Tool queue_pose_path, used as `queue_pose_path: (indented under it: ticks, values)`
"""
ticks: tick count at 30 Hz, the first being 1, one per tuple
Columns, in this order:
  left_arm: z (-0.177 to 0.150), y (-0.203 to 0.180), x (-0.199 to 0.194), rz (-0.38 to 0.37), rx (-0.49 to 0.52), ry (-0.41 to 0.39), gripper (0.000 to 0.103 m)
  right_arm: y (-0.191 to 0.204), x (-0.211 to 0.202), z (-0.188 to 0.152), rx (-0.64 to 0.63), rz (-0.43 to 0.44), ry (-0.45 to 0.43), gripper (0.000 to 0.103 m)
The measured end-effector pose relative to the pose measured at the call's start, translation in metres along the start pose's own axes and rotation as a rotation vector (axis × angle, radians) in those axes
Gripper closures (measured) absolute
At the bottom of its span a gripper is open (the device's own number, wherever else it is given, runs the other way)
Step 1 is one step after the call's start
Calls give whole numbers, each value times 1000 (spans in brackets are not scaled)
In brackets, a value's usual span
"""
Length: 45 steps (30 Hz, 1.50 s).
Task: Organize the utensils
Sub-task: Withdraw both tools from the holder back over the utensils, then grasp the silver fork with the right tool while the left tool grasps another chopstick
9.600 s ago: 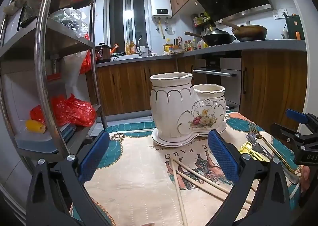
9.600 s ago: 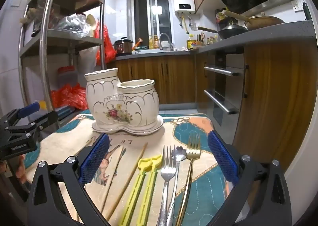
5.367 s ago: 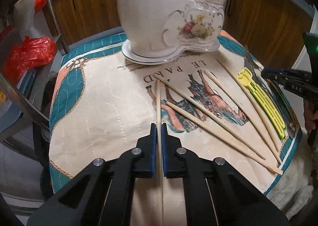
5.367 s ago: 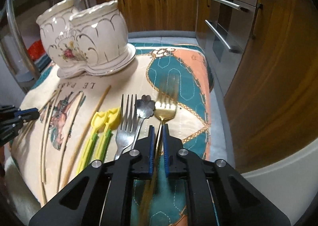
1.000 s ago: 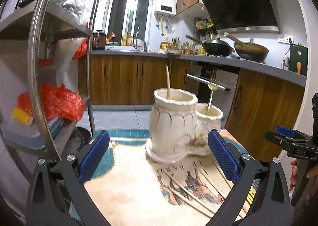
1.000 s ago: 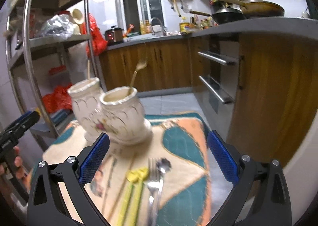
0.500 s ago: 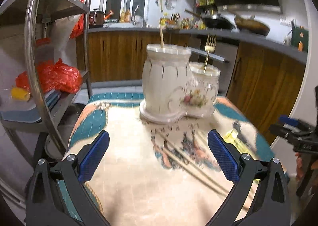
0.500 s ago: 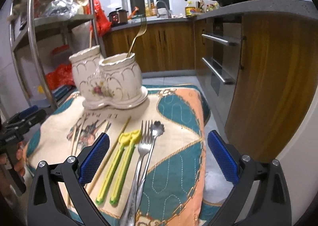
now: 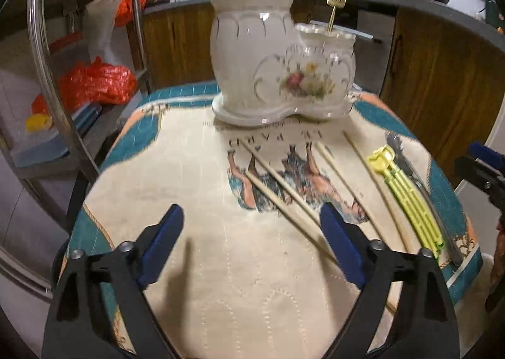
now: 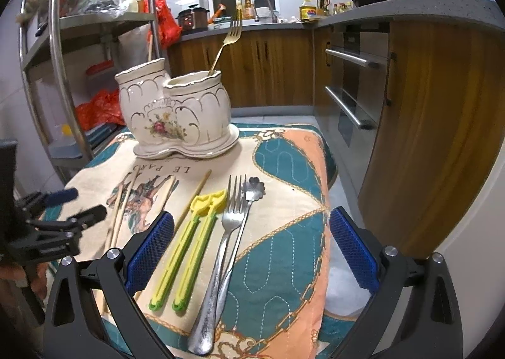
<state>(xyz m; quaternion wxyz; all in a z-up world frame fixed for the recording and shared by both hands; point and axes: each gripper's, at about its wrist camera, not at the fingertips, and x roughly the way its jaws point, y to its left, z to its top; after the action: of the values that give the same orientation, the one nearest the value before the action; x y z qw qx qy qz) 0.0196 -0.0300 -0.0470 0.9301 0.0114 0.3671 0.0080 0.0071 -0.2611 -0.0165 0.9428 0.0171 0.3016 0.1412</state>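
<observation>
Left wrist view blurred; both grippers' fingers (image 9: pixel 167 242) wide, empty; gold fork (image 10: pixel 224 41) handle hidden inside holder (image 10: pixel 176 112).

The left wrist view looks down from close above the near left edge of the table (image 9: pixel 195 264), facing the holder (image 9: pixel 277 62). The right wrist view looks from the table's (image 10: pixel 284 232) near right edge, lower. Both share the holder (image 10: pixel 176 109).

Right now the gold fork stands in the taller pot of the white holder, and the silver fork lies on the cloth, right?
Not quite. The gold fork stands in the shorter pot of the white holder, as the right wrist view shows. The taller pot holds a wooden chopstick. The silver fork does lie on the cloth.
</observation>
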Motion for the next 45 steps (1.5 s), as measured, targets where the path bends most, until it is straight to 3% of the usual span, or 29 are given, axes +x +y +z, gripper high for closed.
queue_pose_path:
  ticks: [2, 9, 12, 14, 15, 23, 35, 39, 43, 45]
  values:
    - [-2, -1, 5, 6, -3, 28, 26, 0, -1, -1, 3, 1, -2, 5]
    - [1, -13, 15, 11, -8, 91, 31, 1, -1, -4, 6, 13, 7, 5]
    - [2, -20, 16, -9, 26, 89, 49, 4, -2, -6, -7, 17, 11, 5]
    - [4, -22, 15, -40, 56, 94, 71, 4, -4, -7, -11, 20, 10, 5]
    - [5, -23, 15, -65, 64, 102, 76, 4, -5, -7, -11, 21, 10, 5]
    - [13, -16, 14, -115, 112, 149, 95, 4, -9, -8, -4, 33, 4, 5]
    - [6, -3, 5, -121, 210, 147, 96, 12, -1, -11, -48, 44, 61, 9]
    - [-2, 1, 0, -98, 236, 125, 93, 18, 9, -14, -75, 16, 107, 39]
    - [-3, 9, 1, -82, 227, 107, 70, 22, 19, -14, -83, 22, 158, 64]
    - [-3, 14, 1, -100, 210, 109, 69, 25, 24, -14, -84, 43, 195, 73]
